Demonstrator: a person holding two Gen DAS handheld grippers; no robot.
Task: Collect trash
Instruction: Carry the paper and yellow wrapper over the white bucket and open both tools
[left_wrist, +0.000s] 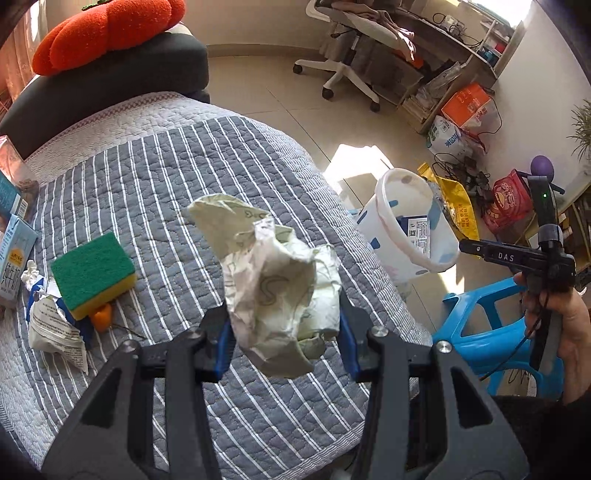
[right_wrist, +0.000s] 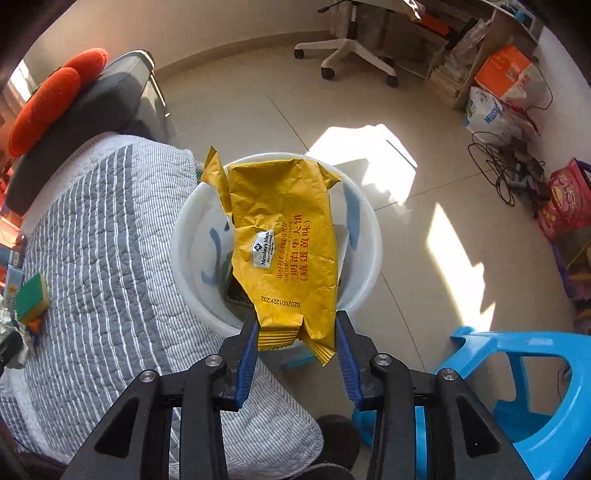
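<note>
Right tongs (right_wrist: 295, 332) grip a yellow foil wrapper (right_wrist: 284, 243) over the part-filled white plastic bin (right_wrist: 369, 236), left tongs (left_wrist: 284, 325) clamp crumpled pale paper (left_wrist: 280, 280), and a torn white wrapper (left_wrist: 55, 328) remains near the bed's (left_wrist: 166, 177) left edge.

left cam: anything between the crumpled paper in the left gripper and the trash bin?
Only bare striped quilt and its edge lie between the crumpled paper held by the left gripper and the bin, in the left wrist view.

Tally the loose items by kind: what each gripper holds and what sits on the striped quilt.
Wrappers held in grippers: 2 (crumpled pale wrapper, yellow wrapper)
Wrappers on the quilt: 1 (white packet)
Sponges: 1 (green and yellow sponge)
Cartons: 1 (milk carton)
Small orange things: 1 (orange item, kind unclear)
Total: 6
</note>
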